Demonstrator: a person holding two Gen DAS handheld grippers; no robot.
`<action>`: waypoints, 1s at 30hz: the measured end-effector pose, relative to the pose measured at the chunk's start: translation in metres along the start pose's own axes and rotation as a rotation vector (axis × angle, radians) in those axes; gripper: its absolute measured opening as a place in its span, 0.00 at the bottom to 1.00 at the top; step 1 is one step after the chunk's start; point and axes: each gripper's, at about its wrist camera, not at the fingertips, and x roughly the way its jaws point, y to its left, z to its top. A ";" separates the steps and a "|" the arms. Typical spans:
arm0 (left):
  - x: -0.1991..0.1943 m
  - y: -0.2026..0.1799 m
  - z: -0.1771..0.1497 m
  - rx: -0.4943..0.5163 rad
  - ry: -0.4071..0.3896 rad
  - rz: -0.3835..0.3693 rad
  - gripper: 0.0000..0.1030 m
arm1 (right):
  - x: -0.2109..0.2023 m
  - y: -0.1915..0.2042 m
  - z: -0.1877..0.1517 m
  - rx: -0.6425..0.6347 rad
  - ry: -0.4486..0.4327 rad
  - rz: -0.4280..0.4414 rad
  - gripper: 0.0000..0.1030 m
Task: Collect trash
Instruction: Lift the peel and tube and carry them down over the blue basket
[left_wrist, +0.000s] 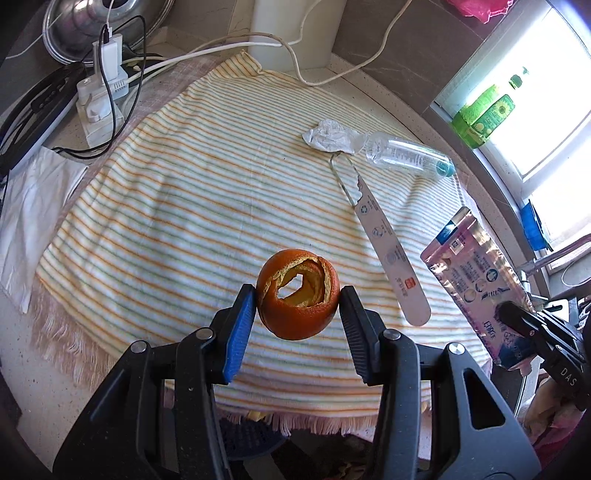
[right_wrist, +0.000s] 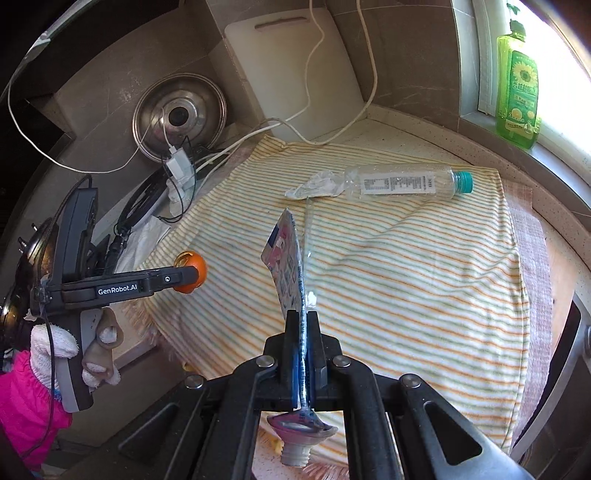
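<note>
My left gripper (left_wrist: 298, 295) is shut on a hollow orange peel (left_wrist: 298, 295) and holds it above the striped towel (left_wrist: 184, 192); it also shows in the right wrist view (right_wrist: 190, 272). My right gripper (right_wrist: 302, 321) is shut on a flattened pink toothpaste tube (right_wrist: 286, 266), held upright above the towel; the tube also shows in the left wrist view (left_wrist: 476, 291). On the towel lie an empty clear plastic bottle (right_wrist: 402, 182) with a teal cap, a crumpled clear wrapper (right_wrist: 317, 186) and a long white plastic strip (left_wrist: 391, 254).
A power strip with chargers and cables (left_wrist: 103, 77) and a steel lid (right_wrist: 180, 116) sit at the back left. A white cutting board (right_wrist: 295, 70) leans on the wall. A green dish soap bottle (right_wrist: 517, 85) stands on the windowsill. White paper (left_wrist: 33, 206) lies left of the towel.
</note>
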 end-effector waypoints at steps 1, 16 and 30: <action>-0.003 0.002 -0.004 0.003 0.001 -0.002 0.46 | -0.003 0.003 -0.004 0.002 -0.001 0.002 0.00; -0.028 0.023 -0.072 0.043 0.057 -0.035 0.46 | -0.020 0.057 -0.077 0.038 0.043 0.056 0.00; -0.030 0.039 -0.121 0.070 0.127 -0.054 0.46 | -0.009 0.082 -0.127 0.074 0.119 0.054 0.00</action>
